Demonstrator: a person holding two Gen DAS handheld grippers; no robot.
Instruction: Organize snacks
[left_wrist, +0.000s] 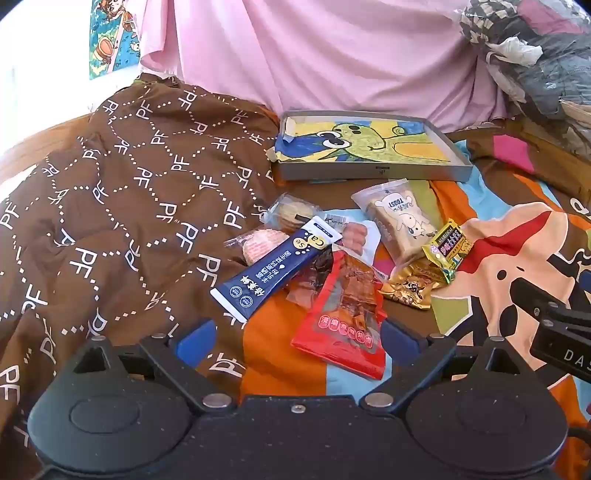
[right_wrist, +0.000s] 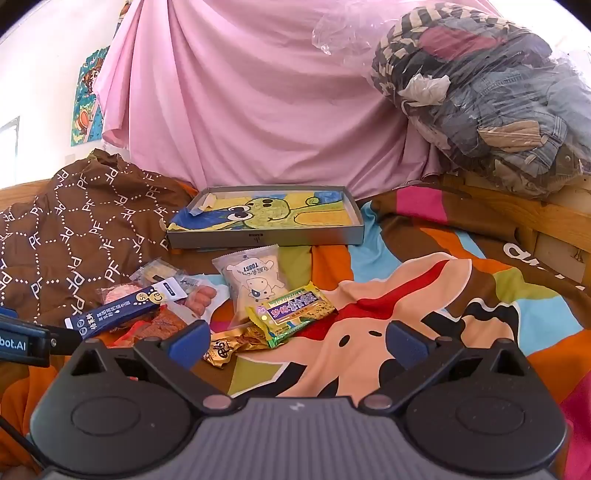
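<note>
Location: a bed covered by a multicoloured cartoon-print sheet (right_wrist: 424, 295), with a brown patterned quilt (left_wrist: 110, 206) bunched at the left.

Container: 1 shallow grey tray (right_wrist: 266, 236) lies flat at the far side of the bed, just before a draped pink cloth (right_wrist: 258, 110). Inside it is a drawing of a green cartoon creature (right_wrist: 269, 214) covering the floor of the tray, its left corner curled over the rim. No snack is in the tray.

Snacks: all lie loose on the sheet, just in front of the tray, in an overlapping cluster. Noted: a clear toast packet (left_wrist: 402, 225); a yellow-green bar wrapper (right_wrist: 291, 310) touching its near end; a gold wrapper (left_wrist: 410, 288) beneath that; a navy stick pack (left_wrist: 273, 266) lying diagonally over a red pouch (left_wrist: 347, 314); a sausage packet (left_wrist: 356, 238); 2 clear-wrapped biscuits (left_wrist: 288, 214) at the quilt's edge.

Left gripper (left_wrist: 295, 339): jaws wide apart, empty, low over the near end of the red pouch.

Right gripper (right_wrist: 299, 343): jaws wide apart, empty, above the sheet near the gold wrapper.

At the far right, a clear plastic bag of clothes (right_wrist: 491, 92) rests on a wooden bed frame (right_wrist: 535, 218).
</note>
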